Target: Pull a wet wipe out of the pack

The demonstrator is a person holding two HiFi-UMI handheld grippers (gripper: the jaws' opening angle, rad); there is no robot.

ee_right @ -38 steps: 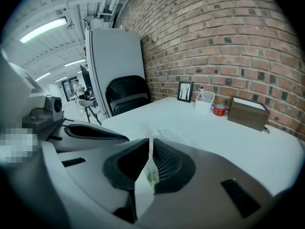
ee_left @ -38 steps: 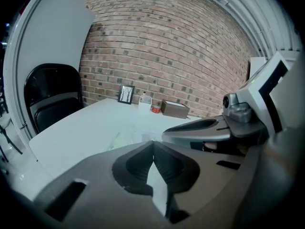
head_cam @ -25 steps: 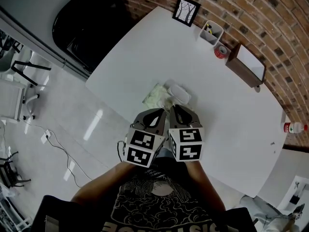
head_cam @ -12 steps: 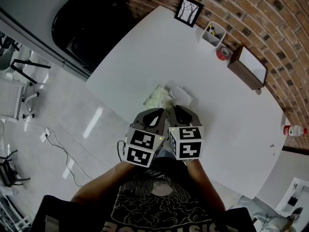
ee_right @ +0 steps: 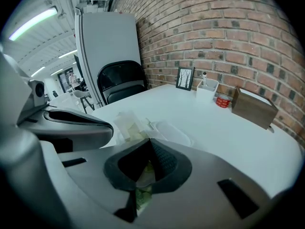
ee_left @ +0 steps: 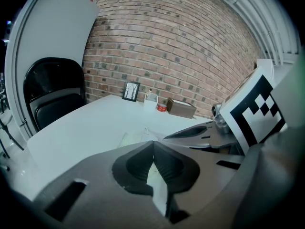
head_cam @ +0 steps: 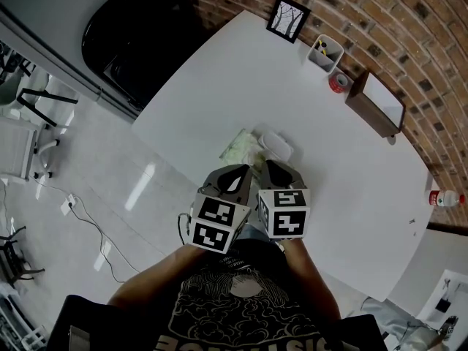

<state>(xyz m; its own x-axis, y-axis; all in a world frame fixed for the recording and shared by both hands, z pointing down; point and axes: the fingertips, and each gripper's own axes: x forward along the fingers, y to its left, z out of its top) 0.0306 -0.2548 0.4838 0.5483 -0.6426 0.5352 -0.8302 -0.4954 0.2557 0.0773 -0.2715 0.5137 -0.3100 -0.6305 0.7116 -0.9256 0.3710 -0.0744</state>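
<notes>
Left tongs (ee_left: 152,143) and right tongs (ee_right: 149,141) are closed.

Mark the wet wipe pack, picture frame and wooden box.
wet wipe pack (head_cam: 238,147), head view, on its green wrapper.
picture frame (head_cam: 287,18), head view, middle of the print.
wooden box (head_cam: 382,95), head view, on its pale top.

The table (head_cam: 219,86) is smooth, matt white — the wall (head_cam: 409,20) behind it is rough brick. The chair (head_cam: 139,28) is glossy black, the floor (head_cam: 110,159) polished and shiny. The pack (head_cam: 238,146) looks like soft, crinkled plastic film; the box (head_cam: 363,114) is brown wood.
</notes>
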